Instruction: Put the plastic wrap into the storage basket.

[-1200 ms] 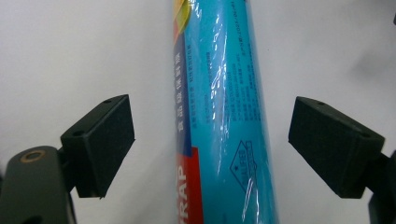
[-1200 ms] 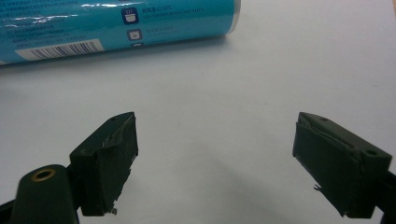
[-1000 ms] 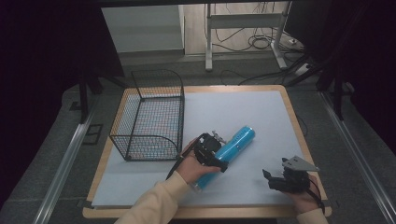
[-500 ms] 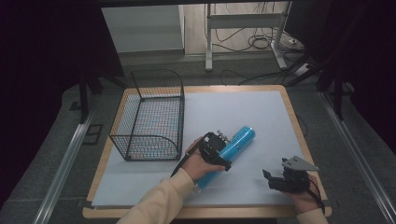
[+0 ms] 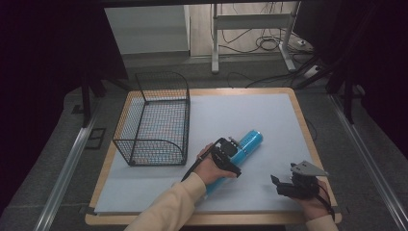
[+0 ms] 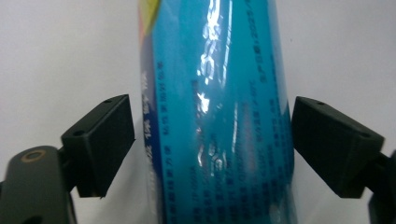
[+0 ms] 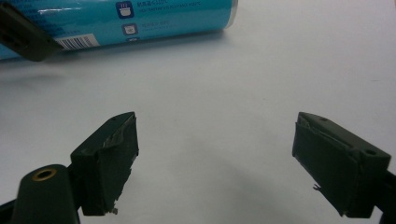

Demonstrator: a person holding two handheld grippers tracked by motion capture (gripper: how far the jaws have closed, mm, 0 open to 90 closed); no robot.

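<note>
A blue tube (image 6: 215,112) wrapped in shiny plastic film runs from the top edge to the bottom edge, in the middle of the left gripper view. It lies on a white surface (image 6: 60,51). The left gripper (image 6: 212,140) has one black jaw on each side of the tube. Its jaws have just been closing, with the tube between them. The left jaw looks to be at the tube's edge, and the right jaw is just beside it; real pressing cannot be told. Dark small print covers the tube, and a yellow patch is near its top.

Lab-like recording room, dark curtained walls, white-covered wooden surface (image 5: 250,115), metal floor rails (image 5: 67,168), loose cables (image 5: 269,45), bare desk frame (image 5: 250,29) behind
</note>
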